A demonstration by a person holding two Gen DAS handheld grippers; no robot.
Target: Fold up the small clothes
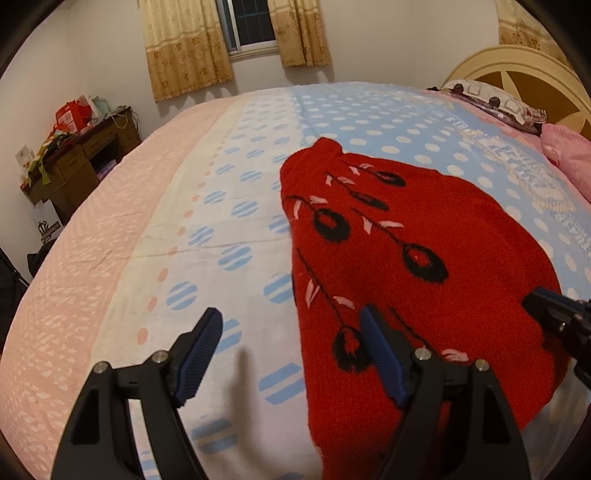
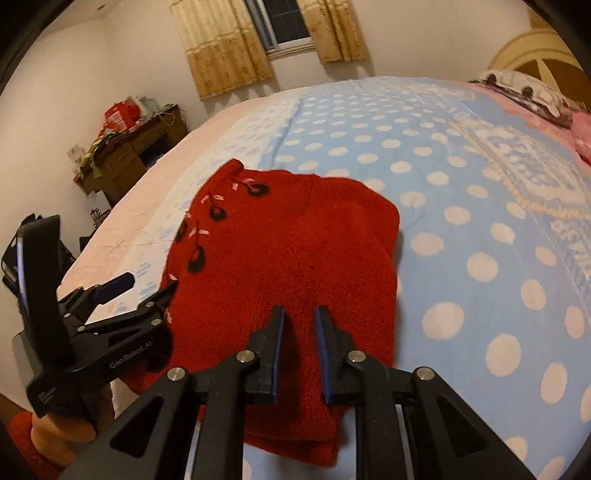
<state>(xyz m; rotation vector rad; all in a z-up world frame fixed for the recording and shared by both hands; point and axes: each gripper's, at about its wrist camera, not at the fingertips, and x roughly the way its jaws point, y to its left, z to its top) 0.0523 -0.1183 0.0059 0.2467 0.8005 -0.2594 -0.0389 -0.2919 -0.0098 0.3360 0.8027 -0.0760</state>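
A red knitted sweater [image 1: 424, 236] with black and pink flower embroidery lies folded on the bed; it also shows in the right wrist view [image 2: 295, 258]. My left gripper [image 1: 291, 328] is open wide over the sweater's left edge, one finger above the bedspread and one above the red knit. It shows from the side in the right wrist view [image 2: 147, 286]. My right gripper [image 2: 300, 317] hovers over the sweater's near end with its jaws a narrow gap apart, holding nothing. Its tip enters the left wrist view at the right [image 1: 543, 302].
The bed is covered by a spread [image 1: 166, 229] with pink, white and blue dotted bands. Pillows [image 1: 491, 99] and a headboard [image 1: 517, 70] are at the far right. A cluttered wooden desk [image 1: 81, 155] stands against the left wall. A curtained window [image 1: 251, 26] is behind.
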